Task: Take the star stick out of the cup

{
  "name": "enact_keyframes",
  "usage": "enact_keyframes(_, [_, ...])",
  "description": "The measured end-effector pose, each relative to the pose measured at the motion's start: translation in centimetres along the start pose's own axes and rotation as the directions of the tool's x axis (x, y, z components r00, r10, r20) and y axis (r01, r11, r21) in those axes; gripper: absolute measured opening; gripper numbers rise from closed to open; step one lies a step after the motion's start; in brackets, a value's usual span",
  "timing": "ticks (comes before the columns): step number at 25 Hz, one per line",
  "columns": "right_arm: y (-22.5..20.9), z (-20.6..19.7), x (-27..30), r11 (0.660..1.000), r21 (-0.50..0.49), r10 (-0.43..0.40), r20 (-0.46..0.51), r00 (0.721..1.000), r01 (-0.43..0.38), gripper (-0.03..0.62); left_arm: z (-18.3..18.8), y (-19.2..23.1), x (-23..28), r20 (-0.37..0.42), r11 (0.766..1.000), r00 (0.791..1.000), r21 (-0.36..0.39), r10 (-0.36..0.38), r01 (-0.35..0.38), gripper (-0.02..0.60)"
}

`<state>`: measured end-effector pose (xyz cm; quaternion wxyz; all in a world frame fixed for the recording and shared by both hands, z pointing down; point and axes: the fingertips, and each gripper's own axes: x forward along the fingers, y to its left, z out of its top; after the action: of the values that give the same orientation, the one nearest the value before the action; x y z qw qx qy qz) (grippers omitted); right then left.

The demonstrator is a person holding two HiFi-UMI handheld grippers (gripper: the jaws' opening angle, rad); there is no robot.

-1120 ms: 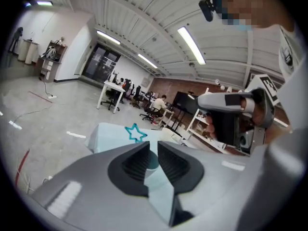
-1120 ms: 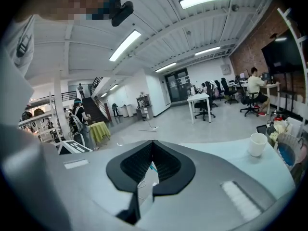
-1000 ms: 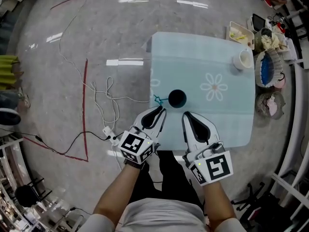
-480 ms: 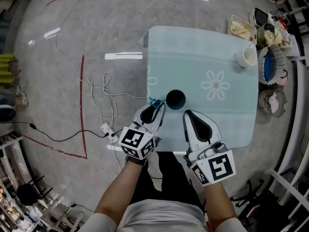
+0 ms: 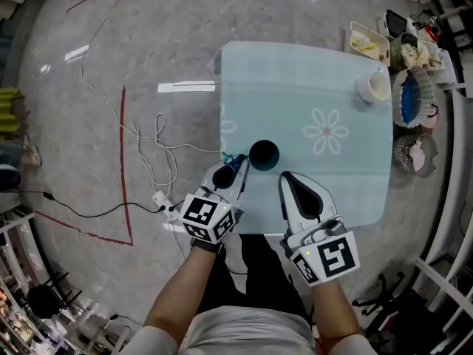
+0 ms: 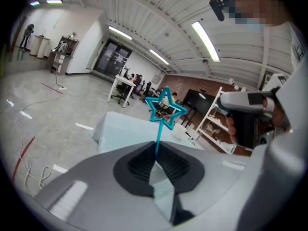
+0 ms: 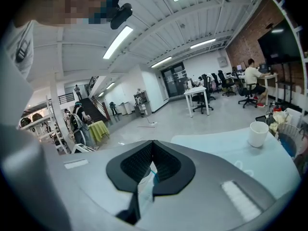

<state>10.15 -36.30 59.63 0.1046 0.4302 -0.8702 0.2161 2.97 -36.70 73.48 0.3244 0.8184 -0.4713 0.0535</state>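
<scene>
A dark cup [image 5: 264, 154] stands on the pale blue table [image 5: 347, 109] near its front left. My left gripper [image 5: 240, 167] is just left of the cup, shut on the thin teal star stick [image 6: 157, 146]. The star [image 6: 166, 109] rises above the jaws, and in the head view the star [image 5: 233, 158] lies beside the cup's left rim. The left gripper view does not show the cup, and the stick's lower end is hidden. My right gripper [image 5: 288, 177] is shut in front of the cup with nothing in it, its jaws [image 7: 152, 143] touching.
A white mug [image 5: 372, 87] stands at the table's far right corner, also in view as the mug [image 7: 258, 134]. Baskets [image 5: 412, 102] and a tray [image 5: 369, 43] sit beyond the right edge. Cables [image 5: 159, 150] and red tape [image 5: 124, 168] lie on the floor at left.
The left gripper has moved forward to the star stick and now holds it. The stick no longer shows leaning out of the cup. The right gripper has barely moved.
</scene>
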Motion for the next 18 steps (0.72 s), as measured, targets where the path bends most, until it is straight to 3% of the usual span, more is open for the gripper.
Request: enact_keyframes(18, [0.4,2.2,-3.2,0.999,-0.007,-0.048,0.063,0.997,0.048,0.011,3.6,-2.1,-2.1,0.060,0.998,0.998,0.059,-0.025,0.021,0.017])
